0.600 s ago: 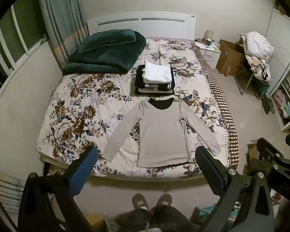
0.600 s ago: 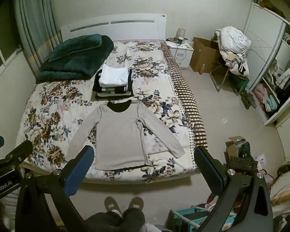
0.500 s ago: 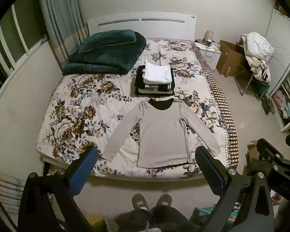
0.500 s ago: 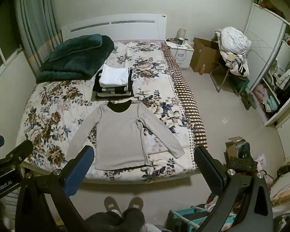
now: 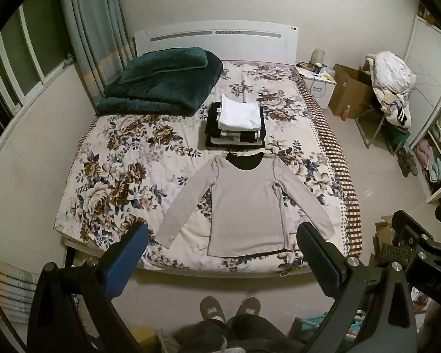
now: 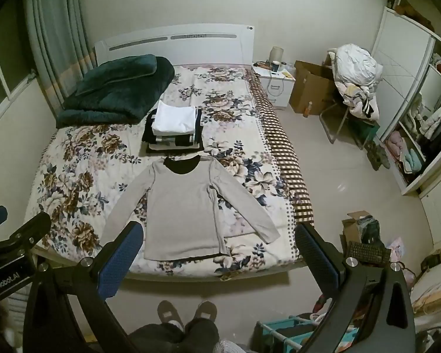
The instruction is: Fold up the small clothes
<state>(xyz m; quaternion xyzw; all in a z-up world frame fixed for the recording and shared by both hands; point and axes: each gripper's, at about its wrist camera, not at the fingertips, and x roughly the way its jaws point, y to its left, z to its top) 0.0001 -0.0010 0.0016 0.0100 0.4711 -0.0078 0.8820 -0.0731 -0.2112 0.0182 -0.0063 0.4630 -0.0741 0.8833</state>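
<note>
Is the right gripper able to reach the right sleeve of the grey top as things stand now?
Probably yes. The right gripper is open, raised at the bed's foot, and the right sleeve lies flat and uncovered near the bed edge.

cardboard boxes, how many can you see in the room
2. A large open cardboard box stands on the floor beside the white nightstand. A smaller open box sits on the floor off the bed's near right corner. Clutter may hide more.
</note>
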